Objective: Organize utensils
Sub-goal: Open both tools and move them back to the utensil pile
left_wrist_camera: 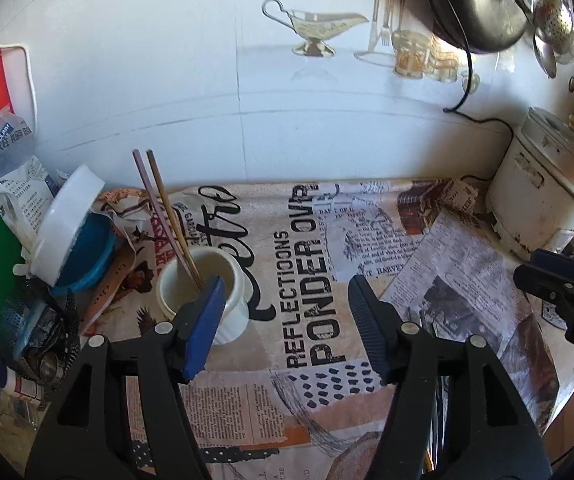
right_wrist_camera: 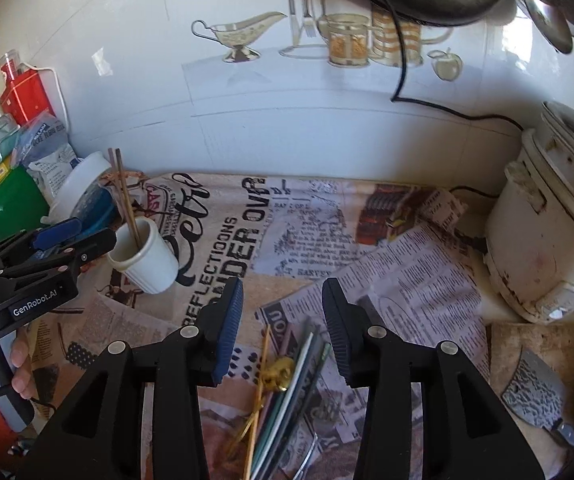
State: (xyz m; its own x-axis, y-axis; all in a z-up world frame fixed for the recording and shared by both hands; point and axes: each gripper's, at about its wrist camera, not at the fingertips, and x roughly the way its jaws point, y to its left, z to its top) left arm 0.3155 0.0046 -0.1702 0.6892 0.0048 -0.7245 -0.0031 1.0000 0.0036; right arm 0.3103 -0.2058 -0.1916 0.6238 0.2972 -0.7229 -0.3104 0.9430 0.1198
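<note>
Our left gripper [left_wrist_camera: 283,320] and right gripper [right_wrist_camera: 283,328] both stand spread, empty. Two thin chopsticks [left_wrist_camera: 167,216] lean in the white ribbed ceramic cup [right_wrist_camera: 143,256] at far left; loose chopsticks [right_wrist_camera: 283,392] lie near on the counter [right_wrist_camera: 407,280]. Nudging the cup could tip it.

So the table [right_wrist_camera: 287,216] is covered in a newspaper-print cloth. Sitting on it: a white ribbed cup [right_wrist_camera: 145,258] toward the left with two chopsticks [right_wrist_camera: 125,196] in it, a loose pile of chopsticks and utensils [right_wrist_camera: 283,384] at the near edge, and an old white rice cooker [right_wrist_camera: 543,232] on the right by the wall.
</note>
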